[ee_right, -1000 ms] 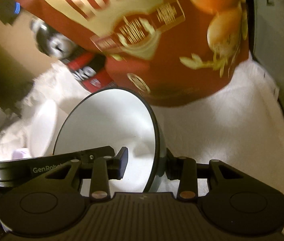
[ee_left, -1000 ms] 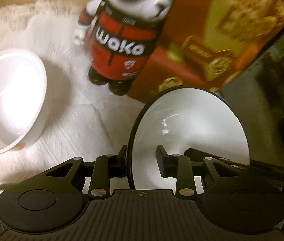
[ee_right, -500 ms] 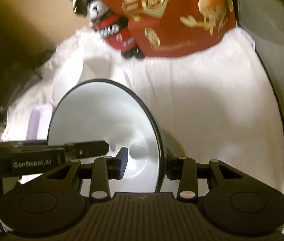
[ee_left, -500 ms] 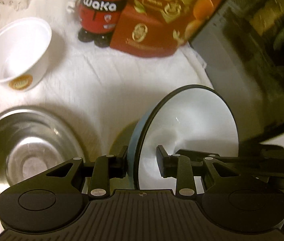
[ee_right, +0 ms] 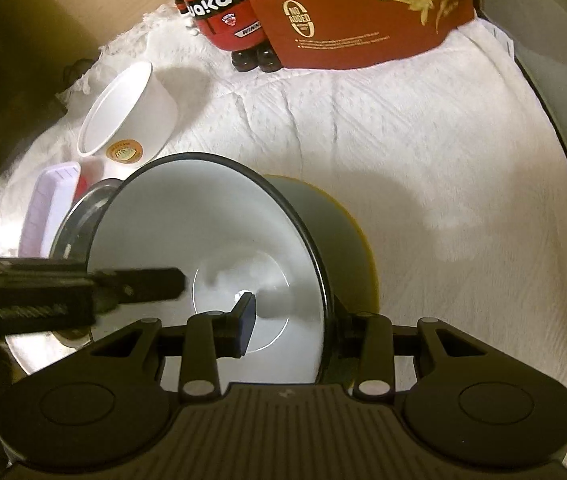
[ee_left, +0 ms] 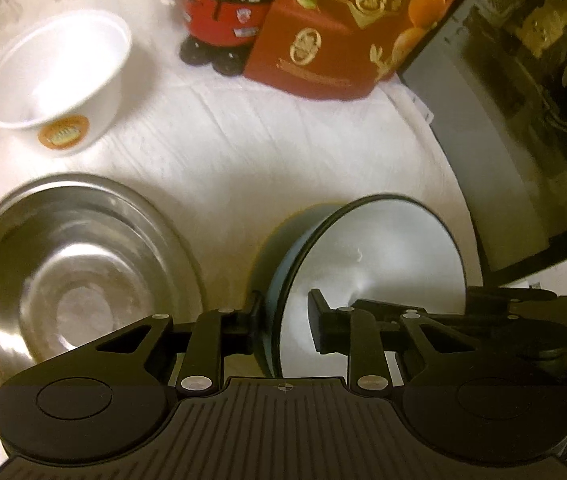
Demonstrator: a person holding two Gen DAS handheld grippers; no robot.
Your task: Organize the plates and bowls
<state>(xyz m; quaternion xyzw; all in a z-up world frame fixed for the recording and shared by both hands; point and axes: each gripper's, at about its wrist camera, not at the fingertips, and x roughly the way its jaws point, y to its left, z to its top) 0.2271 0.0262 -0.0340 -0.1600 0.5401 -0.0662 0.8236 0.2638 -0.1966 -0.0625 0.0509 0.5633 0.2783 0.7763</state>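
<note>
A bowl (ee_left: 383, 248), white inside and blue-grey outside with a dark rim, hangs low over the white cloth (ee_left: 283, 140) between both grippers. My left gripper (ee_left: 283, 320) straddles its left rim and its jaws are closing on the wall between them. My right gripper (ee_right: 291, 320) is shut on the opposite rim of the same bowl (ee_right: 211, 220), one finger inside and one outside. In the right wrist view a finger of the left gripper (ee_right: 139, 280) reaches in from the left. A steel bowl (ee_left: 75, 272) lies just left of the held bowl. A white paper bowl (ee_left: 55, 76) stands further back.
A red and black toy figure (ee_left: 223, 12) and a red food box (ee_left: 343, 32) stand at the back of the cloth. A dark appliance (ee_left: 523, 120) borders the cloth's right edge. A lilac tray (ee_right: 47, 204) lies beyond the steel bowl (ee_right: 83, 216), at the left.
Both grippers have carried the bowl back from the box and toy towards the near side. The steel bowl has come into the left wrist view. The left jaws have narrowed slightly.
</note>
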